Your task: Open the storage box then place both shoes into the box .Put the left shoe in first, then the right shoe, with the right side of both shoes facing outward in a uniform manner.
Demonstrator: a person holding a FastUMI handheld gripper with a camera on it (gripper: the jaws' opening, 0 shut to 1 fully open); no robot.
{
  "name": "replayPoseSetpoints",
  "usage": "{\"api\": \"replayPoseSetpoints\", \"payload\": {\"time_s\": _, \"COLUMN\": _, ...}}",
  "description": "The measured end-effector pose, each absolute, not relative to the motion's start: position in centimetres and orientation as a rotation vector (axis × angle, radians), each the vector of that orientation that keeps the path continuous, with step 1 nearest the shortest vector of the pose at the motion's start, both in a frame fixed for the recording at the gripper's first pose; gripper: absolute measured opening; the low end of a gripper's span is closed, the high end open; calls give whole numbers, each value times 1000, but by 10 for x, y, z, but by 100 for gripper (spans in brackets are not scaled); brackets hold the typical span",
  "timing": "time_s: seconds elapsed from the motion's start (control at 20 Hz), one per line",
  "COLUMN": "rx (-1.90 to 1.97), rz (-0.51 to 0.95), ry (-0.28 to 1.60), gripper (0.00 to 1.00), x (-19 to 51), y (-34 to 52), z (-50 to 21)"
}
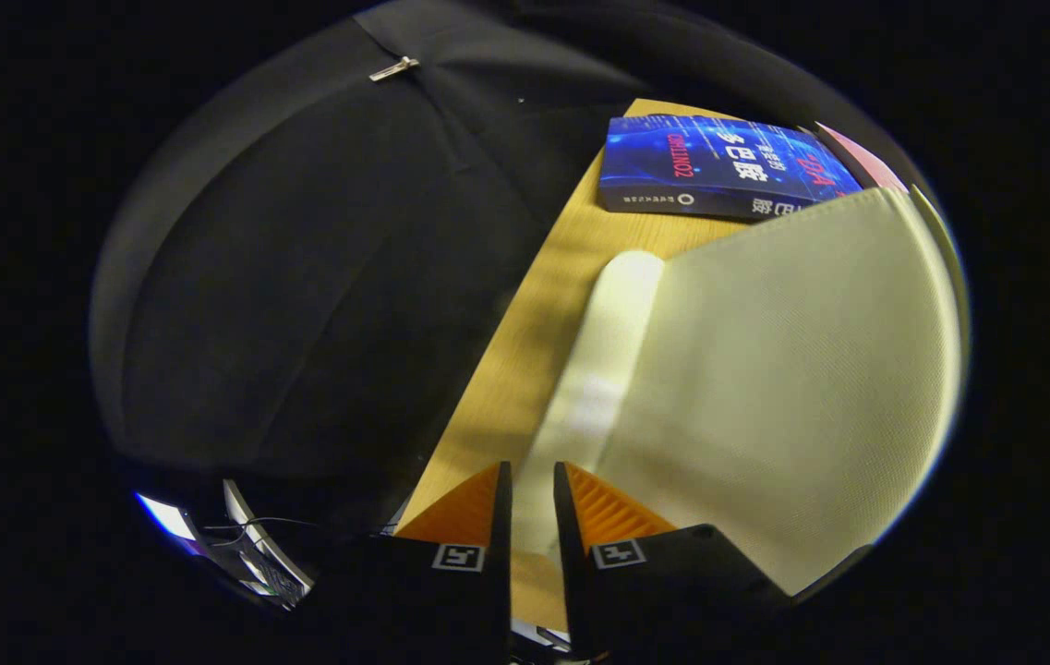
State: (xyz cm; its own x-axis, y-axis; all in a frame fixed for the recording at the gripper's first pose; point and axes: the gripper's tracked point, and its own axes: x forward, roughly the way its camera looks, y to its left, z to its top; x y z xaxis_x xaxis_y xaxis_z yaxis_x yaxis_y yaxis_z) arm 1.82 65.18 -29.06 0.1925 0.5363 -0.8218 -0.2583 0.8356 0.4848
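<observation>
Storage box fills the space right ahead of the gripper, and what a close shot this is: its pale woven fabric surface spreads off to the right of the fingers and runs well beyond them. The smooth, rounded cream edge of the box comes straight down into the slot between the two fingers. Those fingers stand narrow, just a slim gap left, and the rim's lower end sits right in that gap. Whether both fingers are actually pressing on it, I cannot tell; the edge is blurred there.

Under the box, a wooden table shows as a light strip running away to the left of the rim. Farther out on that table, past the top of the box, lies a blue book, flat on the wood, its near corner tucked behind the box's fabric. A pink thing peeks out just beyond the book; too little shows to tell what it is.

Left of the table, the black cloth wall rises, with a small metal clip pinned high on it.
</observation>
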Motion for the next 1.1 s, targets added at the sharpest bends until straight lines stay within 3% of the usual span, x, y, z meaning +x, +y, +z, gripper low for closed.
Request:
{"api": "replayPoseSetpoints", "payload": {"time_s": 0.25, "rx": 281, "rz": 664, "ry": 1204, "gripper": 65, "x": 13, "y": 651, "z": -251}}
{"api": "replayPoseSetpoints", "payload": {"time_s": 0.55, "rx": 301, "rz": 794, "ry": 979, "gripper": 94, "x": 15, "y": 594, "z": -166}}
{"api": "replayPoseSetpoints", "payload": {"time_s": 0.65, "rx": 294, "rz": 822, "ry": 878, "gripper": 98, "x": 17, "y": 557, "z": -136}}
{"api": "replayPoseSetpoints", "payload": {"time_s": 0.9, "rx": 291, "rz": 821, "ry": 678, "gripper": 98, "x": 11, "y": 451, "z": -85}}
{"api": "replayPoseSetpoints", "payload": {"time_s": 1.1, "rx": 229, "rz": 715, "ry": 599, "gripper": 98, "x": 6, "y": 351, "z": -90}}
